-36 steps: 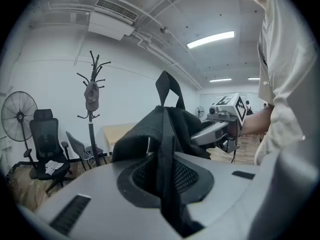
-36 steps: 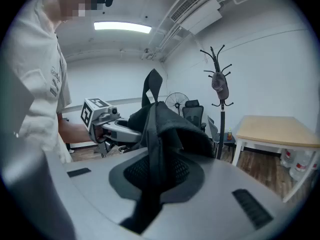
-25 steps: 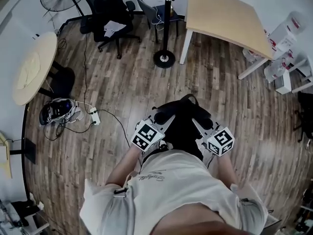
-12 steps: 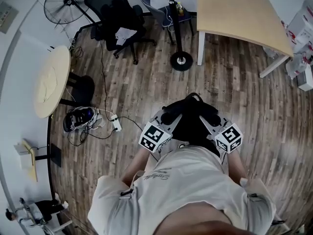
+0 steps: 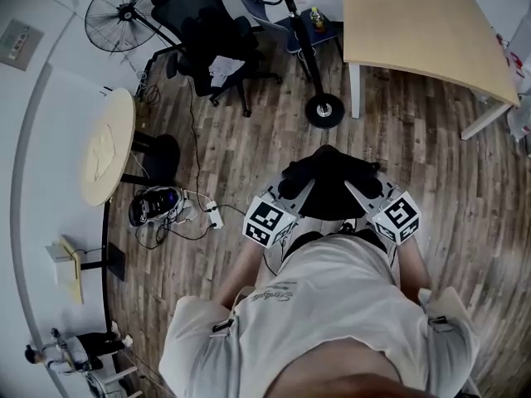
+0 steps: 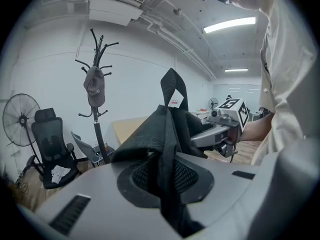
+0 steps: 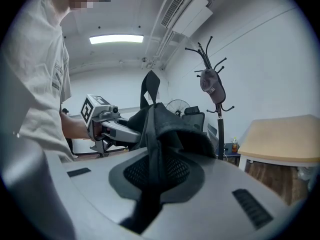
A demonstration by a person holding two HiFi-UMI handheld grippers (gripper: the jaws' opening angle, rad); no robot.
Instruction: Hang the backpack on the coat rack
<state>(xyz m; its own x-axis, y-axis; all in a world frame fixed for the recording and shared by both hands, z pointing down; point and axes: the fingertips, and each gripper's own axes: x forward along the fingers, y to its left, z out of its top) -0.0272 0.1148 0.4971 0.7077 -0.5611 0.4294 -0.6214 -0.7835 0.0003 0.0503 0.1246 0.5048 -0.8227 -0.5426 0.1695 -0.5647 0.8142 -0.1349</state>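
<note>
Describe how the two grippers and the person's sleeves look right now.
The left gripper and the right gripper match: light grey bodies and tapering grey jaws lined with black mesh-textured pads. Each carries a white cube with black square markers. The person wears a pale short-sleeved T-shirt.

Bright ceiling strip light (image 7: 116, 39), soft shadows, fisheye-warped edges, dark corners

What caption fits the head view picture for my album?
The left gripper and right gripper hold a black backpack between them, near the coat rack standing ahead.
</note>
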